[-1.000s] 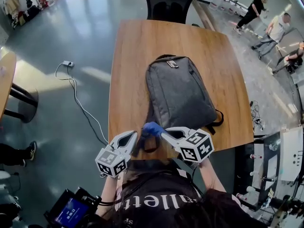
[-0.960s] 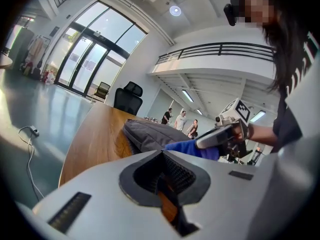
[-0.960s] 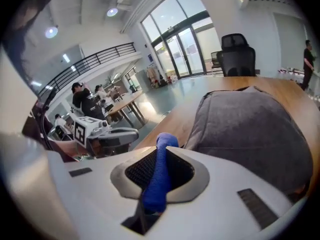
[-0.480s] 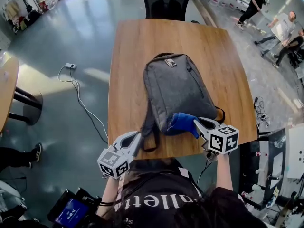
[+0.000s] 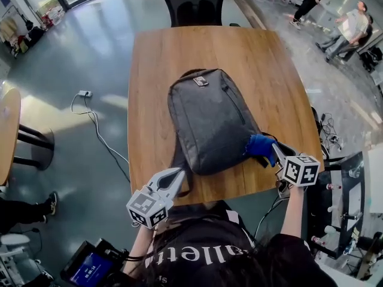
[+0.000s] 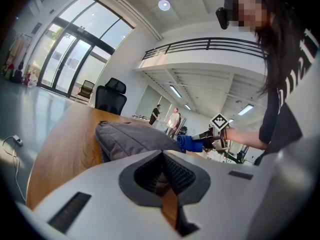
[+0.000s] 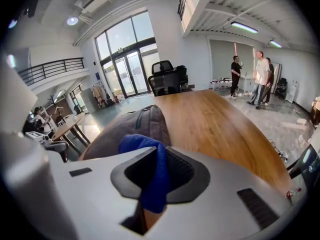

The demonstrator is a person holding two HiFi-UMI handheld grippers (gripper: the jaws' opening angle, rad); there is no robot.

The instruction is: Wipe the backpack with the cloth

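As the right tool (image 5: 272, 151), clamped on the blue cloth (image 5: 260, 143), reaches the right edge of the grey backpack (image 5: 209, 121) on the tabletop (image 5: 155, 76), one sweep looks done; left tool (image 5: 170, 181) hangs closed, empty.

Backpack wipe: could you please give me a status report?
Right tool shut on blue cloth, at lower right side of backpack. Left tool shut, empty, at near edge of table. Nothing in the way.
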